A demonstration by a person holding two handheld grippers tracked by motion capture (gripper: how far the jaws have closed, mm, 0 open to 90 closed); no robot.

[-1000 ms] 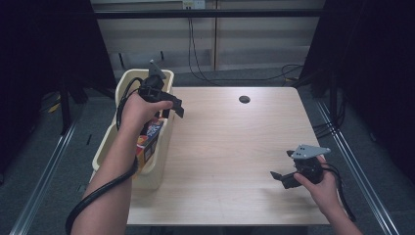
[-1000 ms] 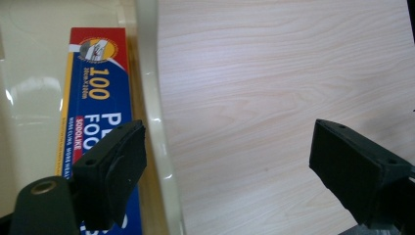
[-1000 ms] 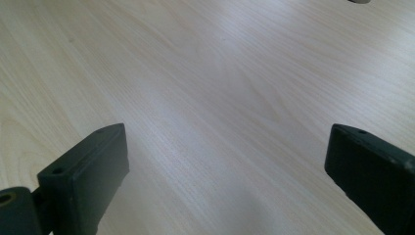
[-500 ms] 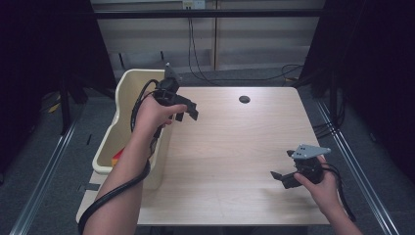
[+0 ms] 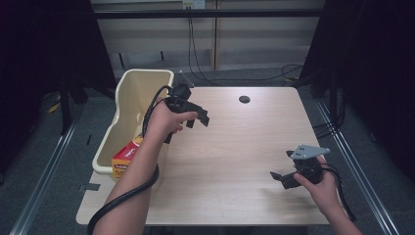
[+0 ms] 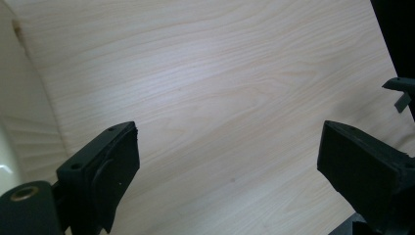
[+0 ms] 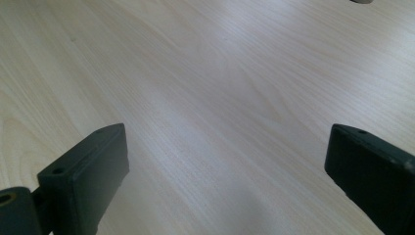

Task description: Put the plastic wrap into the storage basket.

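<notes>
Hovering beside the cream plastic tub point(image 5: 128, 105) on the pale wooden surface point(image 5: 235, 147), left tool point(image 5: 198, 117) spread empty, right tool point(image 5: 284, 178) likewise; orange cardboard box point(image 5: 123, 155) inside, probably light, rigid, best gripped across flat sides.

left gripper point(image 5: 195, 117) lifted out of the cream bin point(image 5: 128, 105), now over the tabletop point(image 5: 235, 147) beside it, fingers point(image 6: 105, 171) spread and empty, orange box point(image 5: 125, 157) in the bin uncovered

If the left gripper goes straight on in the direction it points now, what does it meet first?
Most likely the bare wooden table. The left gripper has its jaws open and empty, aimed down at plain tabletop beside the cream bin; how far off the wood is, is unclear.
</notes>
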